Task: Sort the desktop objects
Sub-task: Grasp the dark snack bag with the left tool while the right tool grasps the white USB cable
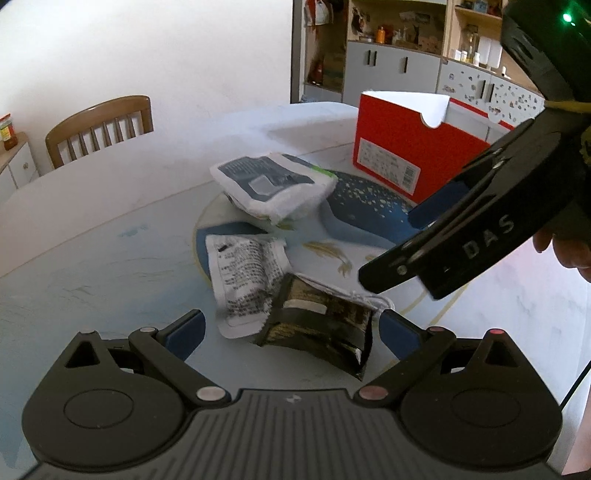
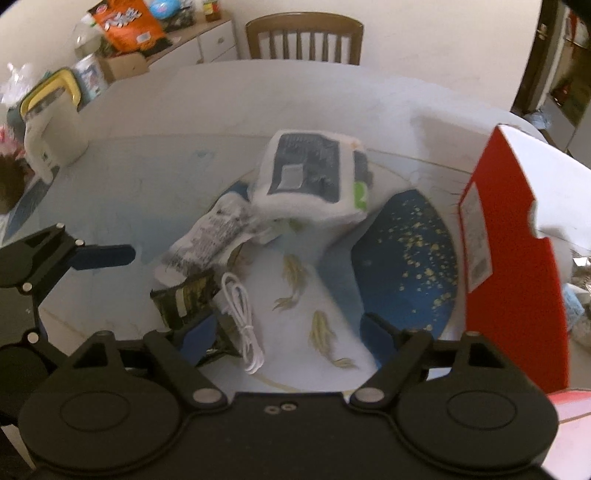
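Observation:
On the round table's painted centre lie a white wipes pack [image 1: 271,186] [image 2: 310,181], a white printed sachet [image 1: 245,280] [image 2: 210,240], a dark packet [image 1: 319,325] [image 2: 186,297] and a coiled white cable [image 2: 242,319]. An open red box [image 1: 413,147] [image 2: 513,258] stands to the right. My left gripper [image 1: 291,334] is open, its jaws on either side of the dark packet, just above it. My right gripper [image 2: 286,334] is open above the cable and dark packet; it also shows in the left wrist view [image 1: 417,254].
A wooden chair [image 1: 99,127] [image 2: 304,37] stands behind the table. A white kettle [image 2: 51,136] sits at the table's left edge, with snack bags on a cabinet [image 2: 125,29] behind. Shelves and grey cupboards [image 1: 399,55] are far right.

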The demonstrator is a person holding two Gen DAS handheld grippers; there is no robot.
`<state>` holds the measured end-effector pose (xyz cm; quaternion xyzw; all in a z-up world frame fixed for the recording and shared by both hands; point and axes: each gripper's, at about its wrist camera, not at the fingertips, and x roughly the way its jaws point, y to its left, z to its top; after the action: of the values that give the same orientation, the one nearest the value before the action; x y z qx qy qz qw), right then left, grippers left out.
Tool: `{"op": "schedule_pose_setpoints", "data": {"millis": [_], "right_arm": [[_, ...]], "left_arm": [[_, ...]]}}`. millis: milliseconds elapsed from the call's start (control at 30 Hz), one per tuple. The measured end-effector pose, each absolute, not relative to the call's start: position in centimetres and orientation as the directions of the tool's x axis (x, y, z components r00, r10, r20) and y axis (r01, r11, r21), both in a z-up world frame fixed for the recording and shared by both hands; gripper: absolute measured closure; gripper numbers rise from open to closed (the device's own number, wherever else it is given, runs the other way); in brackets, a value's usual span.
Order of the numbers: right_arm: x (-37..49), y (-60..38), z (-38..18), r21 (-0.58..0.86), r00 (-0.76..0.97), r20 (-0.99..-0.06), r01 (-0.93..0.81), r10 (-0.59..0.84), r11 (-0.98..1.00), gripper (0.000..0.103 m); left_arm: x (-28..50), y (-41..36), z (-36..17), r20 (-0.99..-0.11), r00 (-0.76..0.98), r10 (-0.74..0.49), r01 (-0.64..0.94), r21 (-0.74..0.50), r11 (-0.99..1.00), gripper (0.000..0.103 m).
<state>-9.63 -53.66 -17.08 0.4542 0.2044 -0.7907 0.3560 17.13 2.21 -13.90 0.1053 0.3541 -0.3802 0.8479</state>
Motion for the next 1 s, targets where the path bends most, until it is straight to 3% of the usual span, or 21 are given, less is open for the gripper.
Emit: {"op": "schedule_pose_setpoints", "data": {"millis": [600, 800, 1000], "right_arm": [[-10.3, -55.2, -18.9, -0.03, -0.33, -0.878, 0.76, -0.346, -0.649, 0.035], [-9.5, -56.2, -19.2, -0.035, -0.308, -0.885, 0.791, -0.349, -0.611, 0.042], [-8.7, -57.3, -19.7, -0.052, -0.303, -0.888, 0.814, -0.346, -0.579, 0.048]], "left_arm": [[17.2, 1.2, -15.2, -0.682, 0.451, -0.576, 0.731, -0.088, 0.677, 0.004], [17.0, 0.8, -15.5, -0.685, 0.437, -0.583, 0.75, -0.081, 0.657, 0.012], [16.8, 0.5, -15.7, -0.684, 0.438, -0.584, 0.758, -0.068, 0.649, 0.012]]}}
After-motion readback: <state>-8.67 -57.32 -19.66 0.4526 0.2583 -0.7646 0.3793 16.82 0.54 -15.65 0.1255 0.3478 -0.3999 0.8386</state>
